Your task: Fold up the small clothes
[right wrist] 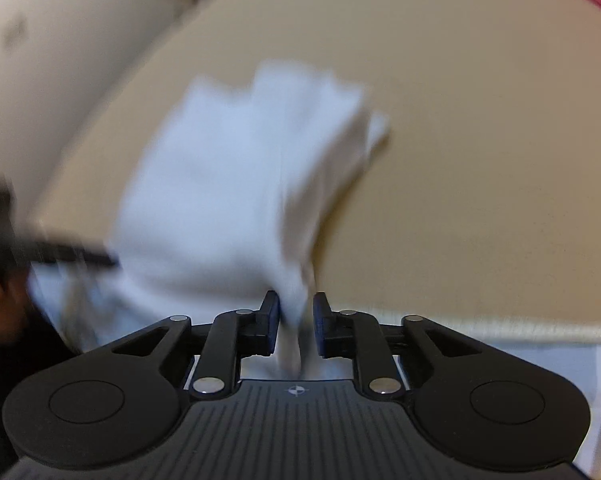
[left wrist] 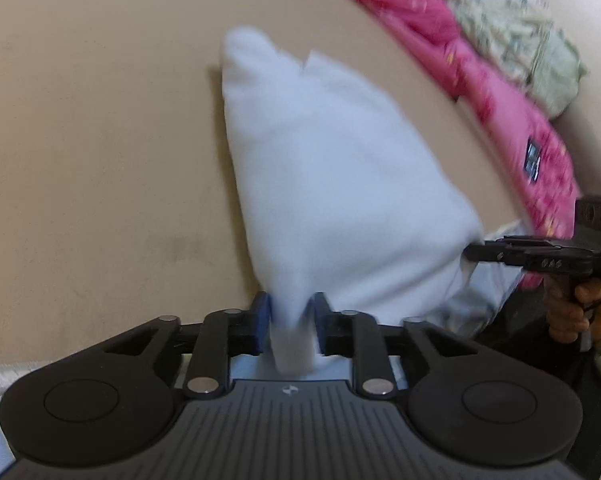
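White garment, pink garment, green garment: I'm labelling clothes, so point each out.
white garment [left wrist: 332,168]: left wrist view, middle of the cloth.
pink garment [left wrist: 496,92]: left wrist view, middle stretch.
green garment [left wrist: 516,40]: left wrist view, crumpled centre.

each tool, the left tool [left wrist: 290,322] and the right tool [right wrist: 296,322], is matte black: a ribbed grey-black housing with a small round crosshair mark, two big round discs, linkage arms with silver pins, and dark blue pads [left wrist: 262,312] on the fingers.
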